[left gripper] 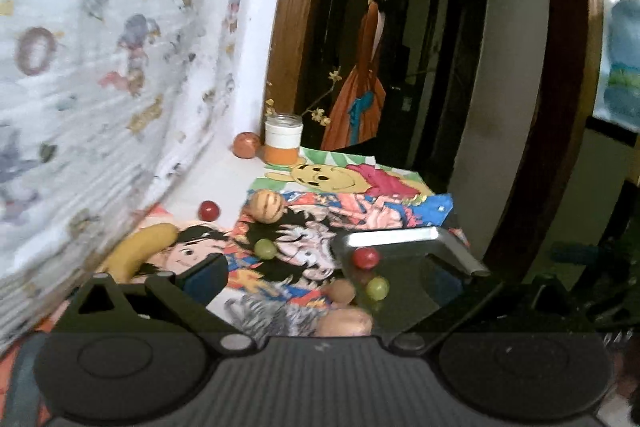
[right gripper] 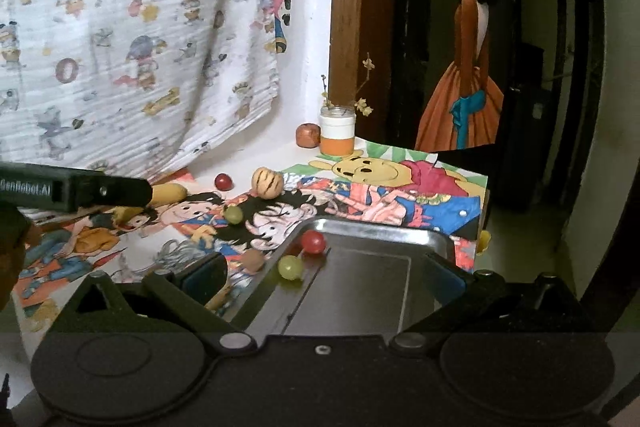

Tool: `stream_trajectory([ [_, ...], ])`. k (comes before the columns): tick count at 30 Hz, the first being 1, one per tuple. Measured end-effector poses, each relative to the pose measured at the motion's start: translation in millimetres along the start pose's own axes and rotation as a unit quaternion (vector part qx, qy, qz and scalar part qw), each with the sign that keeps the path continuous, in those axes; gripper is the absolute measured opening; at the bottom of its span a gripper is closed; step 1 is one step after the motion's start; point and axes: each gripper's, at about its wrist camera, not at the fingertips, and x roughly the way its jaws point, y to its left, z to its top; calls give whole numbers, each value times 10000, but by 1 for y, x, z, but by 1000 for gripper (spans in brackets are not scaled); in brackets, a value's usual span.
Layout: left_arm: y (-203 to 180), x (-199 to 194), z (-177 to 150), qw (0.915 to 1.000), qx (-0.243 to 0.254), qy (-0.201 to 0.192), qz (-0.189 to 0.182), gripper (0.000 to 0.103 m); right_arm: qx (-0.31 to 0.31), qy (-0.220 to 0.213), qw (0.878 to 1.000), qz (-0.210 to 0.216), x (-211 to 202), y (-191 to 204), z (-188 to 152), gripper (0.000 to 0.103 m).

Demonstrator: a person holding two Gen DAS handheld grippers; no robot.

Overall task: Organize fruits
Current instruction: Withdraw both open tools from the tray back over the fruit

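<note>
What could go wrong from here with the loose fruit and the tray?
1. The small round red fruit and green fruit sit loose in the shallow metal tray; a bump could roll them out.
2. The tray lies near the table's right edge, where a nudge might push it off.
3. The green grape on the cartoon-print cloth may roll when approached.

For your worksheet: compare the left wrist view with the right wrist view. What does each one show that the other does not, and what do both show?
Only the left wrist view shows a pale brown oblong fruit at its lower edge, near the tray.

Only the right wrist view shows the left gripper, seen from the side, above the banana, and a small yellow fruit past the cloth's right edge.

Both show the metal tray holding a red grape and a green grape, a striped round fruit, and the jar.
</note>
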Motion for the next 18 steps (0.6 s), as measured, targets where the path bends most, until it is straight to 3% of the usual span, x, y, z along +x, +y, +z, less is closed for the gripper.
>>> stream_trajectory([
  [10,9,-37,-46,9996,173,58,193,103,143,116,9997,-147,-33,31,-30,102],
  [18,36,-45,-76,9982,90,499,329,103,120,515,9986,-95,-34,55,-56,102],
])
